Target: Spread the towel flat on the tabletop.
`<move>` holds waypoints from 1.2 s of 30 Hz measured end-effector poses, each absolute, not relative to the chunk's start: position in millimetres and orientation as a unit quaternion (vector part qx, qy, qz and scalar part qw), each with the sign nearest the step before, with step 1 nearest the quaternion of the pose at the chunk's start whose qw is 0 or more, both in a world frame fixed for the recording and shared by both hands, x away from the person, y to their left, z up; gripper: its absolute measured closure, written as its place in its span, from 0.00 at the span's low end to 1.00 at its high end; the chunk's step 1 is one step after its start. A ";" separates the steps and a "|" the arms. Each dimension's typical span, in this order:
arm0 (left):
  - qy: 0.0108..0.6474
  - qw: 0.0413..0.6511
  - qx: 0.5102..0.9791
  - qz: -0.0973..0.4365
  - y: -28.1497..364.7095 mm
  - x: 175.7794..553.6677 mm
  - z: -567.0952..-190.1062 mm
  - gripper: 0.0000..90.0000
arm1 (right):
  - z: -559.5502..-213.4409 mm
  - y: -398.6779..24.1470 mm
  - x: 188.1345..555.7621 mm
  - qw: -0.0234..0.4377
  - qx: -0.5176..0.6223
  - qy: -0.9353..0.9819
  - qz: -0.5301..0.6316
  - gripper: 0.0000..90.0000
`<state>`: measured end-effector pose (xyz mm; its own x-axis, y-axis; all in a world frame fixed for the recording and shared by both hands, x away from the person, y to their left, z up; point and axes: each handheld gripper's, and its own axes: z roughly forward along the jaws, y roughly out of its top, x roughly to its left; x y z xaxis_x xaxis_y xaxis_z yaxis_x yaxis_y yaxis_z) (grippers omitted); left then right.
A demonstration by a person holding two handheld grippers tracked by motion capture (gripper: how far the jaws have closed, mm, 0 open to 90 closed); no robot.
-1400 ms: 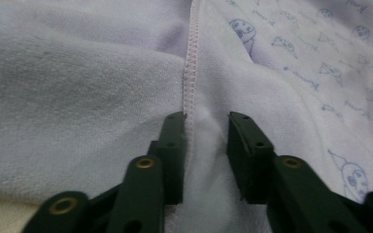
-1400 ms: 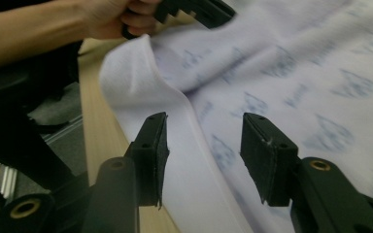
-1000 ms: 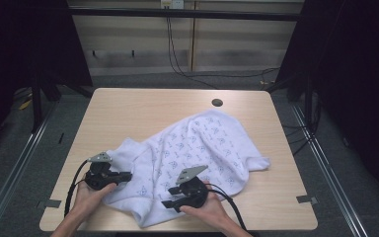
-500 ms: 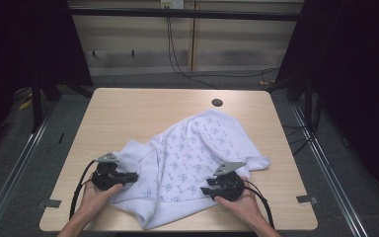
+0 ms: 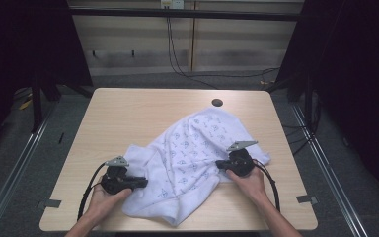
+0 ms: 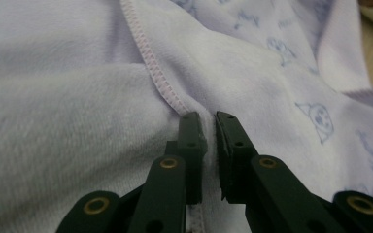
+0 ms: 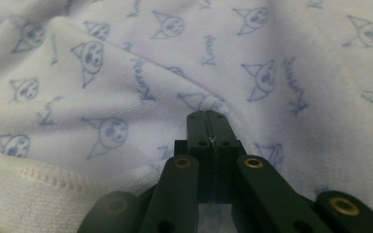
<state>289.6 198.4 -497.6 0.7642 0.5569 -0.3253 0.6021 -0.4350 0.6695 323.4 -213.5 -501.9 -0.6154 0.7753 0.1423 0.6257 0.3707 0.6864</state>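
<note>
A white towel (image 5: 197, 143) printed with small blue cat faces lies crumpled across the right half of the wooden table (image 5: 128, 113). My left gripper (image 5: 144, 182) is at the towel's near left corner. In the left gripper view its jaws (image 6: 209, 119) stand almost together, with the pink-stitched hem (image 6: 150, 53) pinched between them. My right gripper (image 5: 218, 164) points left into the towel's right side. In the right gripper view its jaws (image 7: 207, 116) have just closed tight on a small pucker of the printed cloth (image 7: 272, 63).
A dark round hole (image 5: 217, 102) sits in the tabletop just beyond the towel. The table's left half and far strip are bare wood. Cables trail from both grippers back over the near edge. Dark frames and floor rails flank the table.
My right gripper has slid to the right from the towel's near middle to its right side, and its jaws have shut. The left gripper has shifted slightly right with the corner.
</note>
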 end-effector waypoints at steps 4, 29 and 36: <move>0.322 0.404 0.854 -0.058 191.7 268.3 -494.7 0.95 | -501.8 -222.6 326.6 0.114 0.442 0.814 0.360 1.00; 0.364 0.410 0.836 -0.004 212.1 309.4 -501.7 0.90 | -474.4 -54.1 232.2 -0.063 0.229 0.860 0.452 0.79; 0.363 0.416 0.834 -0.006 212.9 310.4 -503.3 0.92 | -489.2 -4.7 217.2 -0.085 0.185 0.883 0.423 0.68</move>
